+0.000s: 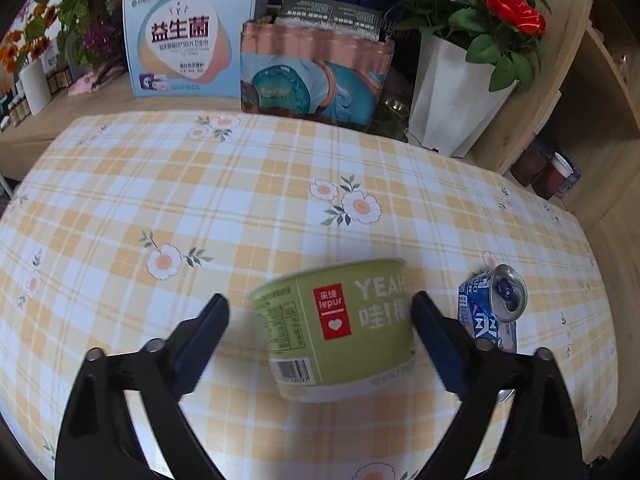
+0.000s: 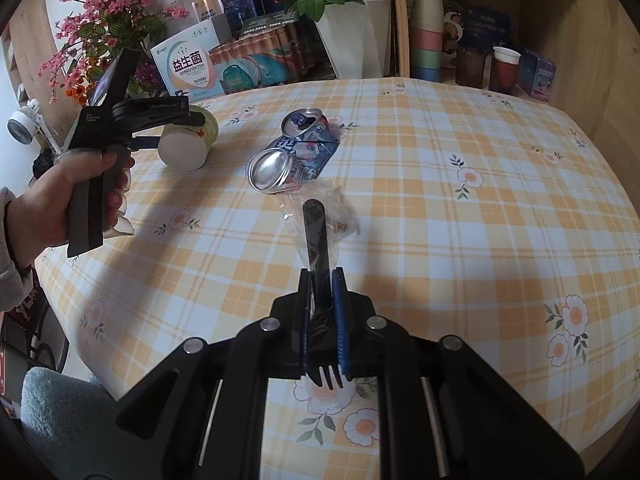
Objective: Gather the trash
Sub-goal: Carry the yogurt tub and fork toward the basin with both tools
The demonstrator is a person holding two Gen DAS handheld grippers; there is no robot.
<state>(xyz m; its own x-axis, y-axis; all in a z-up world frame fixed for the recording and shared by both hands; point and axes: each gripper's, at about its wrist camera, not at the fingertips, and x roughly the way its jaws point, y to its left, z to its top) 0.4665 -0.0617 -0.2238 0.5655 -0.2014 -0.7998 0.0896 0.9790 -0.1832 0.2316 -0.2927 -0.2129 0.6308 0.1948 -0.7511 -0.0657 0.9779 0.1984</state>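
Your left gripper (image 1: 320,316) has wide jaws around the green cup (image 1: 334,328), not pressing; close them next, while your right gripper (image 2: 322,312) holds the wrapped fork (image 2: 318,240)

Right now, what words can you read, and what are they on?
"lepur", on the red patch of the green cup.
"YEAH", in white on the same cup, cut off by the finger.
"益生菌", on the blue box.
Can: white letters, too crumpled to read.
Small print and barcode on the cup, print on the packs behind, and the print on the left gripper: too small or blurred.
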